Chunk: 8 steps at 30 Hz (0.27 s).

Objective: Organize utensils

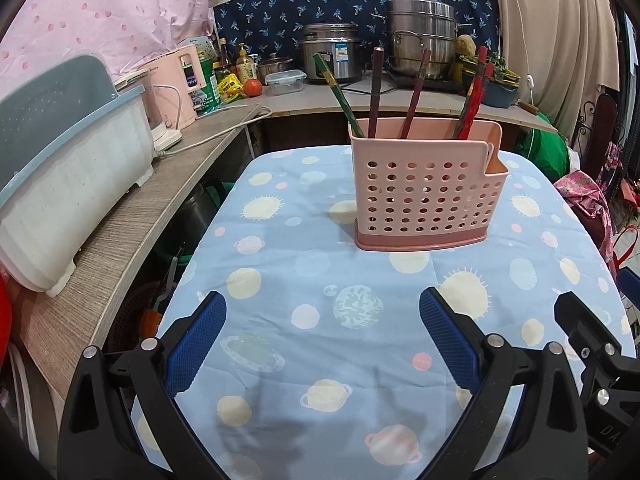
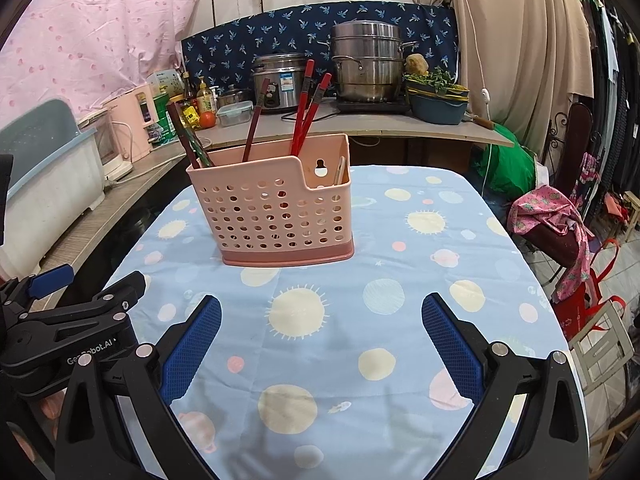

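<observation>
A pink perforated utensil holder point(image 1: 424, 188) stands upright on the blue planet-print tablecloth point(image 1: 320, 344); it also shows in the right wrist view point(image 2: 276, 216). Several chopsticks stand in it: a green one point(image 1: 340, 96), dark brown ones point(image 1: 376, 88) and a red pair point(image 1: 476, 92), the red pair point(image 2: 308, 112) also visible from the right. A pale utensil point(image 2: 340, 170) sits in its lower side compartment. My left gripper point(image 1: 322, 312) is open and empty, well short of the holder. My right gripper point(image 2: 320, 316) is open and empty, also short of it.
A wooden counter point(image 1: 132, 216) runs along the left with a white dish tub point(image 1: 72, 184). The back counter holds a rice cooker point(image 1: 332, 56), steel pots point(image 1: 420, 36), bottles and a tomato point(image 1: 253, 87). Bags and a chair point(image 2: 560, 232) stand right of the table.
</observation>
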{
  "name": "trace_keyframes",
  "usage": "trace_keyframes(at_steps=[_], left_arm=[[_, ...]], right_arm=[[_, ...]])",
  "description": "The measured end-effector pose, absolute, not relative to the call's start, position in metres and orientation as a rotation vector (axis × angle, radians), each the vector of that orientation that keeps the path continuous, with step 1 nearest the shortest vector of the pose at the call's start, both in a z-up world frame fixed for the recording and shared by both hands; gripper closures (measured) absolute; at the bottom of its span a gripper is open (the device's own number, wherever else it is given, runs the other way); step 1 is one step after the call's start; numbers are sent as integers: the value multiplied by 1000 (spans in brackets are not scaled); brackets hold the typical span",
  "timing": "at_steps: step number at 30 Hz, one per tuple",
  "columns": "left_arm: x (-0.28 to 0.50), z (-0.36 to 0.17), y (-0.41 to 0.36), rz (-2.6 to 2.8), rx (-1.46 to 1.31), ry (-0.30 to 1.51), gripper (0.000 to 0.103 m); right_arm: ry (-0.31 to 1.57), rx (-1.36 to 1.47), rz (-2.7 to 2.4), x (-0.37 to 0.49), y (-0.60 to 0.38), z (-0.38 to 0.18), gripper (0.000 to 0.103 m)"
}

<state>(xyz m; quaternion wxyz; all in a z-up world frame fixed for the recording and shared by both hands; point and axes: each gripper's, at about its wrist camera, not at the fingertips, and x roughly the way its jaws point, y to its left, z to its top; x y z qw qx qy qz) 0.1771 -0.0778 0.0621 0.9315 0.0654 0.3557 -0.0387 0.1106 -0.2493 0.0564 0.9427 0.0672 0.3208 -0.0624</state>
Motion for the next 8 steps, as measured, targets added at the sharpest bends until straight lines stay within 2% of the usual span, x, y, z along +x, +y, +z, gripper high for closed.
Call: trace_keyframes(at_steps=[8], left_arm=[[180,61,-78,-89,139,729,10]], right_arm=[[655,138,-129,112,-250,56,6]])
